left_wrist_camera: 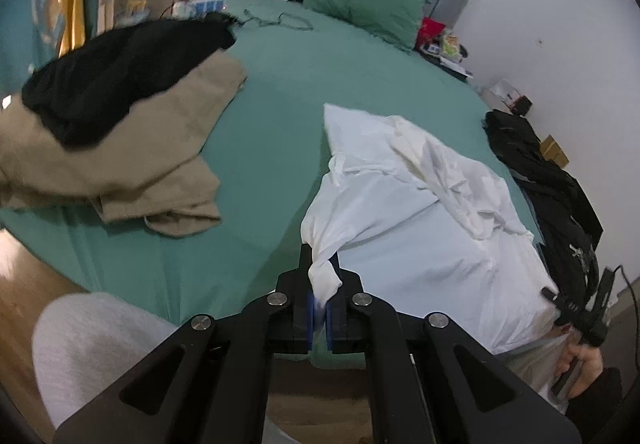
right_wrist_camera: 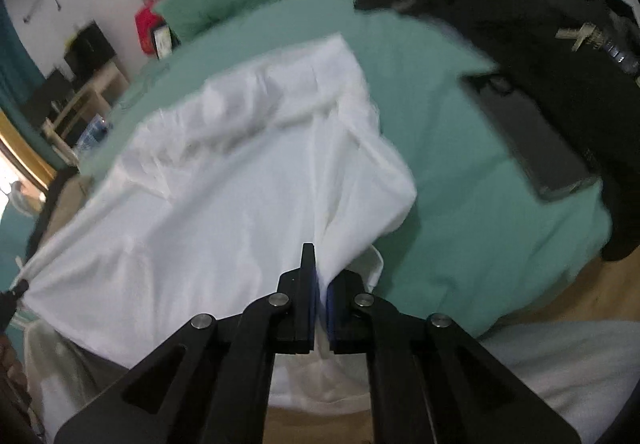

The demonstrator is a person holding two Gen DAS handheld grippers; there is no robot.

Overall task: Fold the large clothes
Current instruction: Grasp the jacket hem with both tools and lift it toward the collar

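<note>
On the far left of the bed [left_wrist_camera: 272, 92], a tan garment [left_wrist_camera: 132, 164] lies heaped with a black garment [left_wrist_camera: 120, 76] on top of it, well apart from the work, probably set aside as a pile waiting its turn or already handled; which one cannot be told. Moving right, the left gripper [left_wrist_camera: 320, 284] has its jaws closed on a bunched corner of the white garment [left_wrist_camera: 420, 228], which lies spread across the near edge of the bed. Further right, the right gripper [right_wrist_camera: 322, 280] likewise has its jaws pinched on the opposite near corner. Holding both near corners likely keeps the hem taut, so the cloth can be lifted and laid over as one clean fold.

The left wrist view alone shows the heaped pile, the green pillow [left_wrist_camera: 360, 0] at the headboard, and the person's right hand [left_wrist_camera: 580, 360] on its tool. The right wrist view alone shows a flat grey slab, perhaps a laptop [right_wrist_camera: 536, 136], beside dark clothing [right_wrist_camera: 540, 24] on the bed's right side, close enough to the white cloth to hinder a wide fold.
</note>
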